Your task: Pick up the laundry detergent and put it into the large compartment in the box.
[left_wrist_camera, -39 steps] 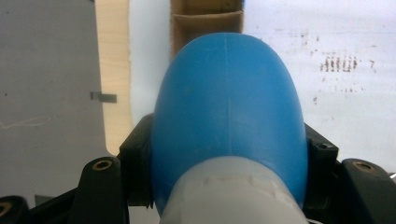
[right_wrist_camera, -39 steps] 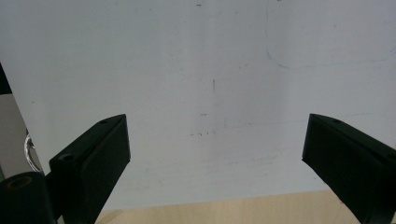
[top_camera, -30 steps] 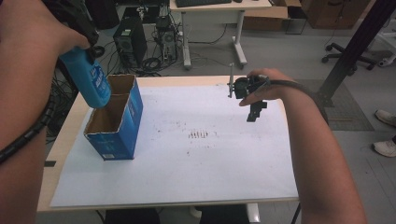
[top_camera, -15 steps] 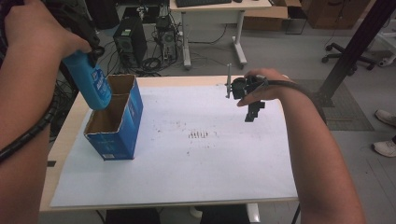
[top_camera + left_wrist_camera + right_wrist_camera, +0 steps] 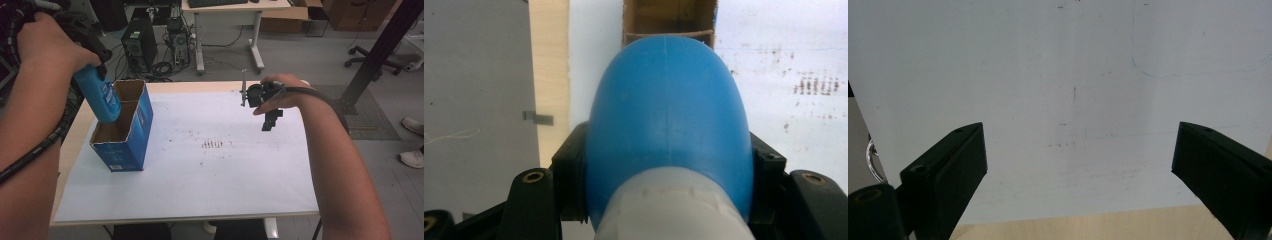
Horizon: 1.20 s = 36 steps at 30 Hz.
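The left gripper (image 5: 102, 85) is pointing downward at far left, jaws clamped; the right gripper (image 5: 270, 120) is hovering at far right, jaws spread wide.

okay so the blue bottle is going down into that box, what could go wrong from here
The blue bottle hangs tilted at the blue box dividing wall, so its base may catch the cardboard instead of dropping into a compartment. The left claw alone holds it, and the right claw is open, far off, so a knocked box could slide or tip.
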Each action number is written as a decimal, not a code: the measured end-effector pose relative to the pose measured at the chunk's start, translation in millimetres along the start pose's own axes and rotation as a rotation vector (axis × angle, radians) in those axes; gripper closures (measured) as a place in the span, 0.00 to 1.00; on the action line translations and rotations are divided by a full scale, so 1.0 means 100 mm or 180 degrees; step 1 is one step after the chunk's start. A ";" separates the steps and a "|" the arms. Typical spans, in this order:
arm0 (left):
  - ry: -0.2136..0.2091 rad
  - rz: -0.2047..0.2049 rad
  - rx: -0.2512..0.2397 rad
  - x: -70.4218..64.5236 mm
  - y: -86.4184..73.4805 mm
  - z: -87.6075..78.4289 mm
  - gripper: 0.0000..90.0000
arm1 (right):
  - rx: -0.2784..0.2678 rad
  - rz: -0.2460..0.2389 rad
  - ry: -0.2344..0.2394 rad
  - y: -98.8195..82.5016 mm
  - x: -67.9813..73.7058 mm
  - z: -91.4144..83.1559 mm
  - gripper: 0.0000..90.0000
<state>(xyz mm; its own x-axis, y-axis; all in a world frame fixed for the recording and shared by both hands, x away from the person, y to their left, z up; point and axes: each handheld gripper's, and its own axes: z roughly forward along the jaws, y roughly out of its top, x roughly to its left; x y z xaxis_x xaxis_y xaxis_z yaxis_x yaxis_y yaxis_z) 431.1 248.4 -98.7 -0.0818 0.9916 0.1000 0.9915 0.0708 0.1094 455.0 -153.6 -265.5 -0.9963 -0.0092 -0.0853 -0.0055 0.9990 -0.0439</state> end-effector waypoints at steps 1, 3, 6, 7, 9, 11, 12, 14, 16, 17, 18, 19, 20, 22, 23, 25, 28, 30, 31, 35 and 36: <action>0.0009 0.0005 -0.0002 0.00 0.00 0.01 0.42 | 0.0000 -0.0006 0.0000 0.01 0.00 0.00 0.08; -0.0007 -0.0001 -0.0008 0.00 0.00 0.04 0.42 | 0.0003 -0.0016 -0.0003 0.01 0.01 0.00 0.08; -0.0051 0.0002 -0.0001 0.01 0.00 0.10 0.42 | -0.0003 -0.0022 -0.0011 0.02 0.01 0.00 0.08; -0.0059 0.0002 0.0000 0.01 0.00 0.12 0.42 | -0.0003 -0.0014 -0.0005 0.02 0.01 0.00 0.08; -0.0062 -0.0012 0.0013 0.01 -0.01 0.17 0.42 | -0.0006 -0.0015 -0.0002 0.02 0.01 0.00 0.08; -0.0059 0.0004 0.0029 0.01 -0.01 0.22 0.42 | -0.0004 -0.0011 -0.0001 0.02 0.01 0.00 0.08; -0.0073 0.0000 0.0041 0.01 -0.01 0.24 0.42 | -0.0004 -0.0008 0.0004 0.02 0.01 0.00 0.08; -0.0098 -0.0002 0.0039 0.01 -0.02 0.28 0.42 | -0.0013 -0.0013 -0.0001 0.02 0.01 0.00 0.08; -0.0111 0.0015 0.0044 0.00 -0.02 0.32 0.42 | -0.0019 -0.0012 0.0000 0.01 0.01 0.00 0.08; -0.0114 0.0014 0.0044 0.00 -0.02 0.34 0.42 | -0.0011 -0.0004 -0.0012 0.01 0.01 0.00 0.08; -0.0113 0.0010 0.0051 0.00 -0.02 0.35 0.42 | -0.0010 -0.0004 -0.0007 0.01 0.01 0.00 0.08; -0.0104 0.0009 0.0058 -0.01 -0.02 0.37 0.42 | -0.0010 -0.0007 -0.0004 0.01 0.01 0.00 0.08; -0.0095 0.0009 0.0048 -0.01 -0.02 0.39 0.42 | -0.0013 -0.0004 -0.0005 0.01 0.01 0.01 0.08; -0.0073 0.0019 0.0058 -0.02 -0.02 0.43 0.42 | -0.0022 -0.0007 0.0001 0.01 0.01 0.01 0.08; -0.0067 0.0017 0.0057 -0.02 -0.03 0.45 0.42 | -0.0022 -0.0005 0.0002 0.01 0.02 0.01 0.08; -0.0066 0.0021 0.0063 -0.02 -0.03 0.50 0.42 | -0.0020 -0.0017 0.0003 0.02 0.02 0.02 0.08; -0.0067 0.0022 0.0093 -0.03 -0.03 0.58 0.42 | -0.0017 -0.0014 0.0004 0.02 0.01 0.02 0.08; -0.0022 0.0047 0.0105 -0.05 -0.03 0.64 0.42 | -0.0007 -0.0013 0.0003 0.02 0.01 0.02 0.08; -0.0004 0.0054 0.0110 -0.06 -0.03 0.66 0.42 | 0.0004 -0.0026 0.0000 0.03 0.01 0.02 0.08; 0.0004 0.0081 0.0129 -0.08 -0.04 0.76 0.42 | 0.0013 -0.0025 0.0008 0.05 0.02 0.02 0.08; -0.0015 0.0080 0.0130 -0.08 -0.04 0.79 0.42 | 0.0014 -0.0029 0.0004 0.05 0.02 0.02 0.08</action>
<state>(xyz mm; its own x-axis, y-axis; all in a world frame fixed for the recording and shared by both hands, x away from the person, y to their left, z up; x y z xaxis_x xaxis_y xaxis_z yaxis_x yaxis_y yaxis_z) 435.8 248.9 -177.7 -0.0565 0.9936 0.0976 0.9965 0.0501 0.0664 453.6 -148.5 -267.8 -0.9963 -0.0182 -0.0836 -0.0141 0.9987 -0.0491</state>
